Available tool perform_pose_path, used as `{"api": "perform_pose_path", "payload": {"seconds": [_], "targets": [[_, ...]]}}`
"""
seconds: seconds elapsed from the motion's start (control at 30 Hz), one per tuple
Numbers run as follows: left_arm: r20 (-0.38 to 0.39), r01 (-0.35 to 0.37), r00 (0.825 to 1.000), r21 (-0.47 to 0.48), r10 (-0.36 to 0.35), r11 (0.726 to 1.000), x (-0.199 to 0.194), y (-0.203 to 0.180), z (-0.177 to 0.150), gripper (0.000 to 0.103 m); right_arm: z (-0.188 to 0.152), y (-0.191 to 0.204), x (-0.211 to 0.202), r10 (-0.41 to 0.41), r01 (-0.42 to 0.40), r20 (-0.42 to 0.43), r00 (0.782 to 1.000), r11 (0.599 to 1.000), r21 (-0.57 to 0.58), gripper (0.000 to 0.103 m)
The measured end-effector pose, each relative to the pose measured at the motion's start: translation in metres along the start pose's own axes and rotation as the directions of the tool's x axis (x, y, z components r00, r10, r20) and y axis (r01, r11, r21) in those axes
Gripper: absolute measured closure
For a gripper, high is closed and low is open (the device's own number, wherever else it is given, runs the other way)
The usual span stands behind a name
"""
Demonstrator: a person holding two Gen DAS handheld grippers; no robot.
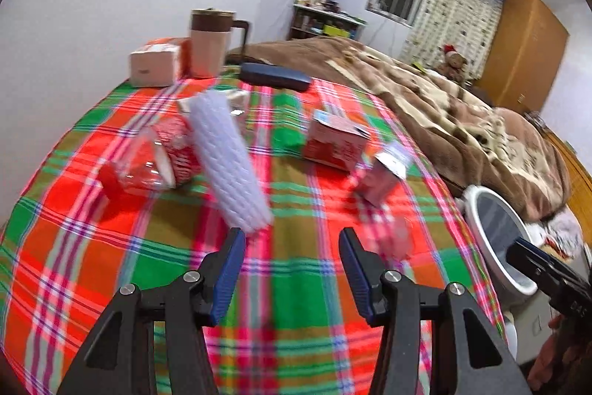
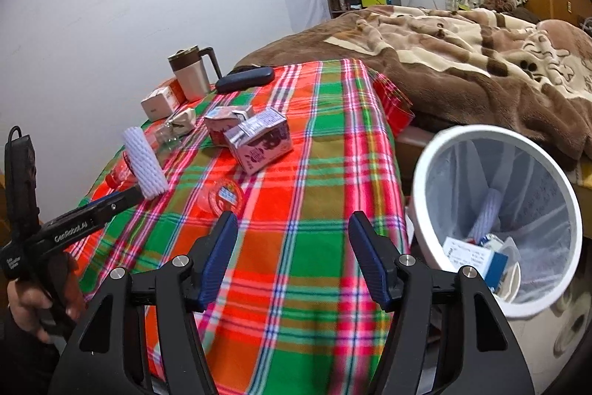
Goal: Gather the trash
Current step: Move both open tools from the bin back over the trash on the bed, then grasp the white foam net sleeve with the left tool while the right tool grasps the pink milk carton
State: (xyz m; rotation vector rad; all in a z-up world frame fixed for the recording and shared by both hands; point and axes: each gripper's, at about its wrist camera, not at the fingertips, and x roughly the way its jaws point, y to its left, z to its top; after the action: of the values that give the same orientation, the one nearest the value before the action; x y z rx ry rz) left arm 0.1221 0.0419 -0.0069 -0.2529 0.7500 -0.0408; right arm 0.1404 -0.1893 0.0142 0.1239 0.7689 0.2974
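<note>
My left gripper point(image 1: 292, 236) is open over the plaid tablecloth point(image 1: 296, 302). A white foam net sleeve point(image 1: 229, 154) tilts up from the tip of its left finger and is not between the jaws. The right wrist view shows the same sleeve point(image 2: 146, 165) at the left gripper's tip point(image 2: 137, 193). Beyond lie a clear bottle with a red cap point(image 1: 140, 169), a red carton point(image 1: 333, 143), a pink carton point(image 2: 261, 143) and a clear lid point(image 2: 222, 197). My right gripper point(image 2: 294, 221) is open and holds nothing, beside the white trash bin point(image 2: 418, 195), which has trash inside.
At the table's far end stand a lidded mug point(image 1: 209, 39), a small box point(image 1: 155, 62) and a dark case point(image 1: 273, 76). A bed with a brown blanket point(image 1: 444, 99) runs along the right. The bin sits off the table's right edge.
</note>
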Motion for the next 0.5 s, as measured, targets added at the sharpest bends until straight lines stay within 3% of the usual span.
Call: {"api": "perform_pose_path", "payload": {"seconds": [0.5], "targets": [[-0.057, -0.031, 0.998, -0.140, 0.023, 0.990, 0.060, 0.043, 0.026, 0.050, 0.026, 0.021, 0.042, 0.008, -0.008, -0.042, 0.999, 1.000, -0.004, 0.039]]}}
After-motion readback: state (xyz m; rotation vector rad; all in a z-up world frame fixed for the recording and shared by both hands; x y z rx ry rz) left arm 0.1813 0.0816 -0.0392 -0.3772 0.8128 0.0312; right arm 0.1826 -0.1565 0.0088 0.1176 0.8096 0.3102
